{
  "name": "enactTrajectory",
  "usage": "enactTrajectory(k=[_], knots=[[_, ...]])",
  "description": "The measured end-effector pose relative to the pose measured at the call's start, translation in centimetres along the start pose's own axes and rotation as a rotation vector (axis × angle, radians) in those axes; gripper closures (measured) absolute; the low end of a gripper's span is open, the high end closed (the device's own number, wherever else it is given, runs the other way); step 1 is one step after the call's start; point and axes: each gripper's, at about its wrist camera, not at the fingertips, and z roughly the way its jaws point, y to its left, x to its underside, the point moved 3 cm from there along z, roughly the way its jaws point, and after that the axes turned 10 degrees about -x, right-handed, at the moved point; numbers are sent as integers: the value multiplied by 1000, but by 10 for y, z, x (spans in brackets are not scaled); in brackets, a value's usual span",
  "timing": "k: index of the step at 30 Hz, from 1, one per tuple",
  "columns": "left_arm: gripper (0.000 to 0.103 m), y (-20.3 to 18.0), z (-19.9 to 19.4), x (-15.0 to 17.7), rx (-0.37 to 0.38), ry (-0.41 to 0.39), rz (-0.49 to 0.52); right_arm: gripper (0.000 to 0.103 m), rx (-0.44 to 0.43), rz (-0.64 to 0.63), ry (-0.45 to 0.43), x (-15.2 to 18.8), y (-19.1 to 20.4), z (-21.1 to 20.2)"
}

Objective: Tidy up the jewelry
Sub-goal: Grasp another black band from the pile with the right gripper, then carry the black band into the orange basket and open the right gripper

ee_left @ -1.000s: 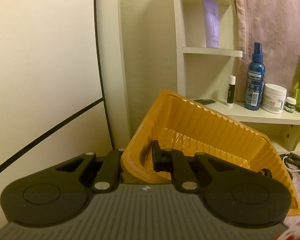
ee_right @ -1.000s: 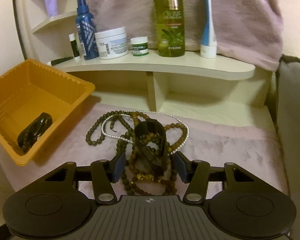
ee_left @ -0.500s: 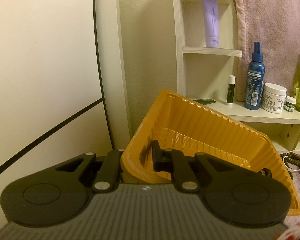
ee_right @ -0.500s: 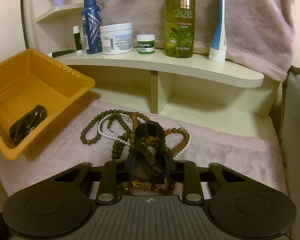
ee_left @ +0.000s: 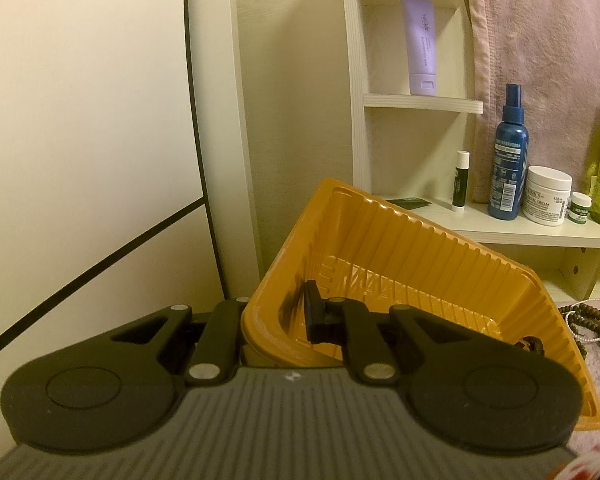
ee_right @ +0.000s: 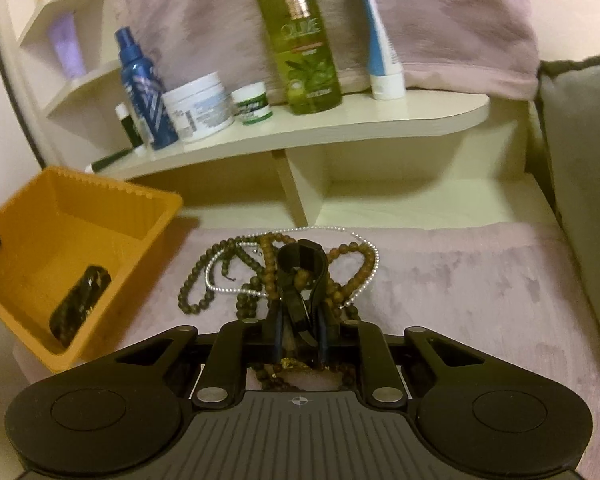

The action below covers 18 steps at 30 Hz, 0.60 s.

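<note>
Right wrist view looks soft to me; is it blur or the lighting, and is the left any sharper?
Right wrist view: motion smear on the olive bottle and shelf jars. Left wrist view: crisp, labels on the blue spray bottle readable. Both dim, warm-tinted, with fisheye-bent edges.

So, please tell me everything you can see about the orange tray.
The orange tray looks like thin moulded plastic with ribbed walls and a flat rim. It sits tilted at the left edge of the pink cloth, below the shelf. One dark bead bracelet lies inside. The left gripper is shut on its wall, one finger inside, one outside.
</note>
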Motion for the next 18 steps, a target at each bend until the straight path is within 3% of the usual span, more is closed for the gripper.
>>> enactTrajectory(k=[7,18], knots=[[92,0,0,0,0,0,0,86,-46,26,-22,-6,13,-3],[92,0,-1,-1,2,-2,0,86,-267,80,-25,-17,83,20]])
